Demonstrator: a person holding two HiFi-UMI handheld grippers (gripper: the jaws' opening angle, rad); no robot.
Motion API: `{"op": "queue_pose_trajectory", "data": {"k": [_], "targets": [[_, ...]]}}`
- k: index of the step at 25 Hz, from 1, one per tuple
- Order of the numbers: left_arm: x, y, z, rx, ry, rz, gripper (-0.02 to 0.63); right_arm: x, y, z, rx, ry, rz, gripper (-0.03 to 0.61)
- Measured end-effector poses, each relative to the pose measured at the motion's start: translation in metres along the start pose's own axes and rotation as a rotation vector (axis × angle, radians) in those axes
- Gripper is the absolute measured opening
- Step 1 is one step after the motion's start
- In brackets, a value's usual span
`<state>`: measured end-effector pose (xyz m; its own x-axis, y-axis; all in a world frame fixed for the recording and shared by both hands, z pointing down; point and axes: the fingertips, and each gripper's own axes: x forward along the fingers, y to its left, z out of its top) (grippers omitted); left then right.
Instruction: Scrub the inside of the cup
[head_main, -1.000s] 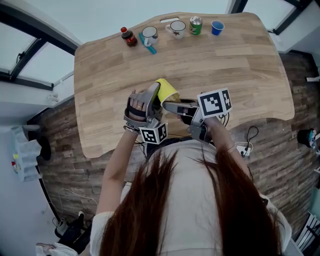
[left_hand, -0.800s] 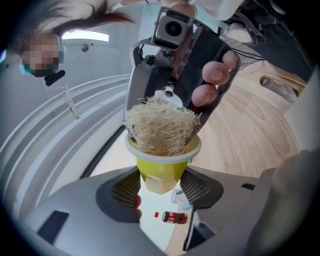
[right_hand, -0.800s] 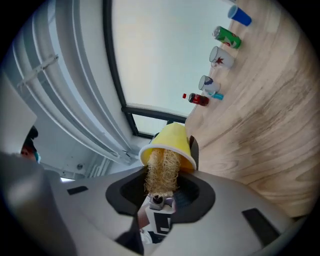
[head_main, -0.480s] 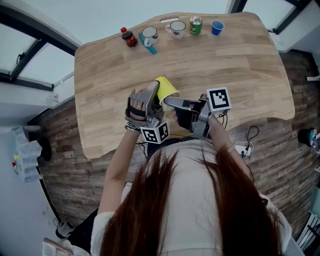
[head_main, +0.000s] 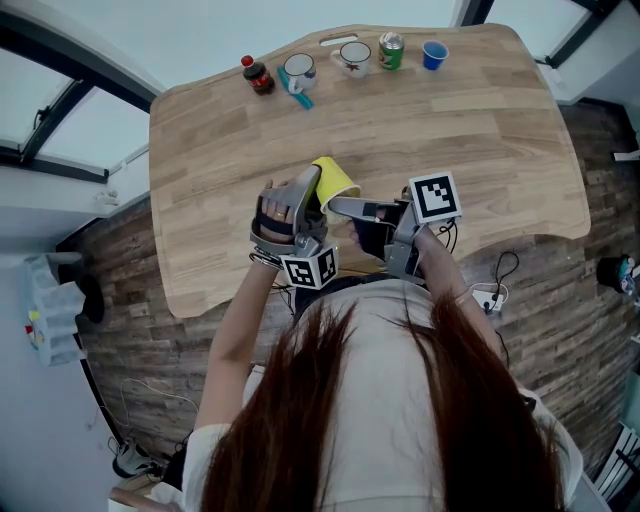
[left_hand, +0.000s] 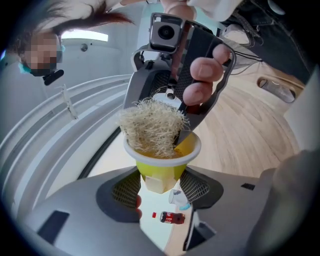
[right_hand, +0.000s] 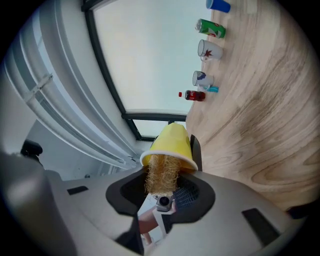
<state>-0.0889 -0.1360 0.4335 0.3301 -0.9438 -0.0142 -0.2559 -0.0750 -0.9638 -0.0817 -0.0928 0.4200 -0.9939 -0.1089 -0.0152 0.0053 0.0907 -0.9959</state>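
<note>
left tool (left_hand: 161, 188) clamps 1 cup (left_hand: 165, 161) | right tool (right_hand: 161, 193) clamps 1 scrubber (left_hand: 150, 131) inside it | tabletop (head_main: 450, 130) row: 5 vessels (head_main: 352, 57); left gripper view shows 2

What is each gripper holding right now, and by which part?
Left gripper clamps the yellow cup by its narrow base end. Right gripper pinches the fibre scrubber by its rear end, the front pushed into the cup's mouth.
</note>
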Motion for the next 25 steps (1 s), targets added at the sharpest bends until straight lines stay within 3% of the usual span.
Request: {"op": "queue_pose_trajectory", "data": {"k": [6, 17, 25], "targets": [[-0.001, -0.009, 0.0, 0.022, 0.0, -0.043, 0.25, -0.004, -0.011, -0.002, -0.108, 0.057, -0.154, 0.127], [-0.003, -0.021, -0.001, 0.049, 0.002, -0.114, 0.249, -0.002, -0.022, -0.009, -0.329, 0.168, -0.33, 0.127], [-0.004, -0.031, 0.001, 0.075, -0.006, -0.156, 0.245, -0.006, -0.035, -0.013, -0.568, 0.28, -0.503, 0.127]]}}
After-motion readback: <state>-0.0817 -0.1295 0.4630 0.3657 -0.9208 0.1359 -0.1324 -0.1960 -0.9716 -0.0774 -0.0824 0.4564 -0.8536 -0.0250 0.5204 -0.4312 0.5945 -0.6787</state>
